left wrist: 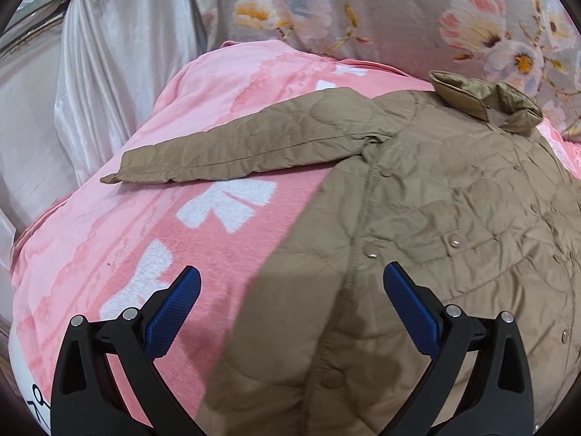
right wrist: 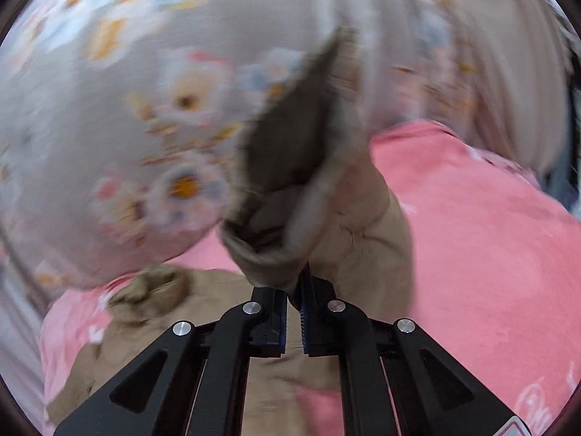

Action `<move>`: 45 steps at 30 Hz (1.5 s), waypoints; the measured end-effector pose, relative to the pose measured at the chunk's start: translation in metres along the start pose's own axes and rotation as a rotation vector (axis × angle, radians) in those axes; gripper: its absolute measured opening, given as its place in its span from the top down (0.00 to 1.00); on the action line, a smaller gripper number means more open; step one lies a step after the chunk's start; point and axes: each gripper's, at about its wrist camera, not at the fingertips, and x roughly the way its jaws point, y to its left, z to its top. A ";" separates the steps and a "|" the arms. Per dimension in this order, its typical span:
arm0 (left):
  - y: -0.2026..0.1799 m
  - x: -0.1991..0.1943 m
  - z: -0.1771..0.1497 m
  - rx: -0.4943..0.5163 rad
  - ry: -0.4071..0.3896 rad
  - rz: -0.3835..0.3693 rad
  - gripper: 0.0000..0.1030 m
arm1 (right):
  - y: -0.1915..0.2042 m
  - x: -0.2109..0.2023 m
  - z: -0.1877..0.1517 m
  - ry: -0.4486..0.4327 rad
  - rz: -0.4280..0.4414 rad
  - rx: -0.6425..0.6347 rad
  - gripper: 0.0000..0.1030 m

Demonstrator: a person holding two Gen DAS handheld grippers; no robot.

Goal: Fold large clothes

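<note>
Soft, even indoor light fills both views, with no harsh glare. The left wrist view is sharp; a dim shadow lies on the quilted jacket (left wrist: 417, 196) near its hem. The right wrist view is smeared by motion blur, worst above the jacket. Fisheye bending darkens all corners.

The right wrist view is smeared by motion; the floral fabric (right wrist: 152, 109) behind is a wash of soft blotches, its flowers without outline; the cuff of the tan jacket sleeve (right wrist: 290, 167) is fuzzy at its edges, its dark opening unreadable inside; the pads of the right gripper (right wrist: 295, 290) are partly covered by the cloth they pinch, so how much fabric lies between them cannot be told; in the left wrist view the jacket (left wrist: 454, 196) runs off the right and lower edges, its far sleeve and hem unseen; a black mark at the lower left corner is cut off.
</note>
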 end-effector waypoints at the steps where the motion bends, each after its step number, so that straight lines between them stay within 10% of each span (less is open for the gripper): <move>1: 0.004 0.002 0.000 -0.008 0.004 0.004 0.05 | 0.029 0.004 -0.004 0.012 0.053 -0.044 0.94; 9: 0.041 0.013 -0.001 -0.066 0.025 0.024 0.05 | 0.191 0.044 -0.086 0.198 0.316 -0.314 0.95; 18: 0.070 0.028 0.009 -0.127 0.045 -0.032 0.05 | 0.261 0.088 -0.209 0.454 0.337 -0.514 0.95; 28: 0.051 0.023 0.039 -0.185 0.057 -0.316 0.05 | 0.265 0.098 -0.234 0.522 0.325 -0.566 0.79; 32: 0.032 0.019 0.051 -0.206 0.081 -0.470 0.05 | 0.258 0.069 -0.232 0.528 0.439 -0.537 0.30; 45: -0.055 0.090 0.062 -0.345 0.404 -0.735 0.07 | 0.050 0.064 -0.148 0.413 0.224 0.016 0.30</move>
